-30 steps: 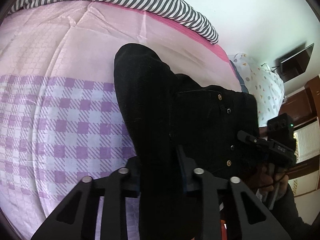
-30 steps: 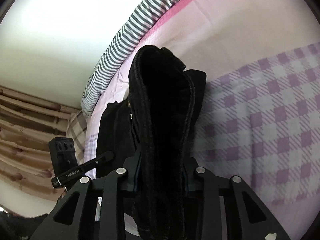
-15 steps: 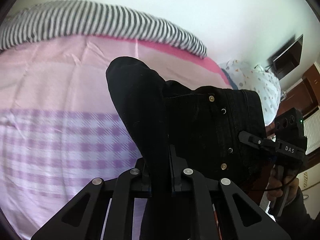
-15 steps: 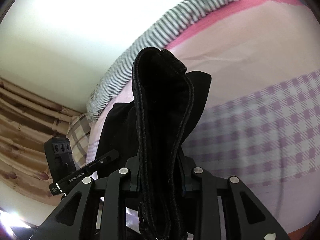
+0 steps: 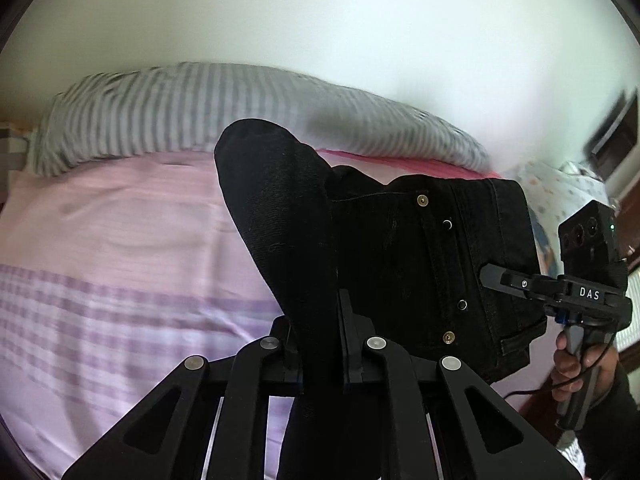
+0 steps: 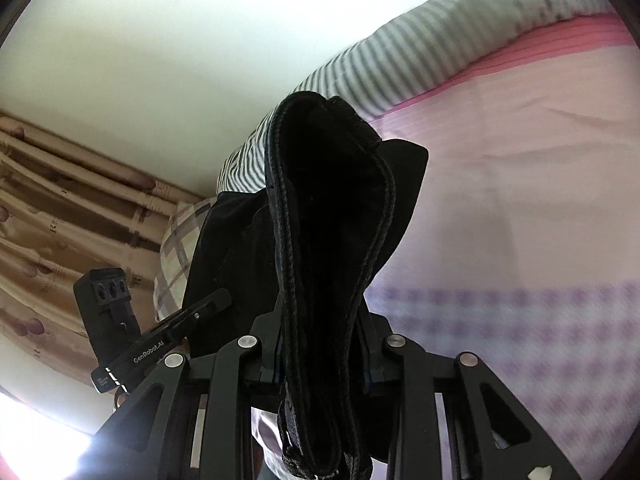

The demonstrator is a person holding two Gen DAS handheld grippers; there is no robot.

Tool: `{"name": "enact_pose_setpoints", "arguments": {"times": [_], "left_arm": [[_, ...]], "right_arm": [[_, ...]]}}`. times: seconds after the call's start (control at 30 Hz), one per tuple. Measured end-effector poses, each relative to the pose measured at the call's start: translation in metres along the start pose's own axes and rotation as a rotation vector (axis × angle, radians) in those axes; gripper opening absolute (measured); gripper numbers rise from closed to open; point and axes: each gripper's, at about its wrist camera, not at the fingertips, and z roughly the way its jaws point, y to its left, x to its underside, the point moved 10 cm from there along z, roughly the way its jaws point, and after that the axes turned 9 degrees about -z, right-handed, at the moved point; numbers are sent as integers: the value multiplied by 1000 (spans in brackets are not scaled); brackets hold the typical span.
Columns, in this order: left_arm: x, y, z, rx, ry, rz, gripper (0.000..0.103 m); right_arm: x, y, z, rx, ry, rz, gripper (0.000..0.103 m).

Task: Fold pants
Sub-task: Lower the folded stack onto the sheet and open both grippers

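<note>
The black pants (image 5: pixel 400 264) hang in the air above the bed, held at both ends. My left gripper (image 5: pixel 318 344) is shut on a folded edge of the pants that stands up between its fingers. My right gripper (image 6: pixel 320 340) is shut on the thick waistband end of the pants (image 6: pixel 332 208). The right gripper also shows at the right of the left wrist view (image 5: pixel 576 292), gripping the waistband side with its rivets and buttons. The left gripper shows at the left of the right wrist view (image 6: pixel 160 344).
The bed below has a pink and purple checked sheet (image 5: pixel 120 264). A grey striped bolster (image 5: pixel 200 108) lies along the far edge by the white wall. A checked pillow (image 6: pixel 180 240) and beige curtains (image 6: pixel 60 208) are at the left.
Both grippers have lifted the pants up off the bed and tilted upward, so more wall and less sheet shows. Both grips on the pants are unchanged.
</note>
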Motion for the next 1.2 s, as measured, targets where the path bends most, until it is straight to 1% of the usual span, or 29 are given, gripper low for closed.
{"name": "enact_pose_setpoints", "arguments": {"times": [0.07,0.2,0.4,0.5,0.63,0.7,0.77,0.8,0.83,0.87,0.93,1.0,1.13,1.2], "left_arm": [[-10,27,3,-23,-3,-26,12],[-27,65,16,-56,4,-51,12],[-45,97,43,-82,27,-63,12],[-48,104,54,-80,30,-62,12],[-44,113,64,-75,45,-74,14],[-40,119,68,-89,54,-81,19],[-36,127,72,-106,65,-114,32],[-36,129,71,-112,64,-123,34],[-35,130,71,-122,61,-128,35],[-34,130,69,-136,59,-127,37],[-31,131,65,-184,50,-105,39],[-28,129,58,-236,34,-66,39],[-14,125,43,-300,2,-32,40],[-7,124,38,-319,-10,-21,40]], "right_arm": [[-7,7,23,0,22,-9,26],[-22,14,71,6,66,-18,26],[-37,7,119,22,105,10,26],[-40,2,129,32,109,19,26],[-39,-16,130,56,114,19,26],[-39,-24,135,81,116,12,28],[-36,-35,135,117,122,17,35],[-35,-38,134,137,123,17,38],[-34,-40,132,152,125,17,43],[-33,-42,129,179,125,11,44],[-29,-42,122,188,114,0,44],[-25,-41,115,217,101,-20,44],[-10,-36,99,244,95,-58,44],[-2,-33,92,247,92,-65,44]]}}
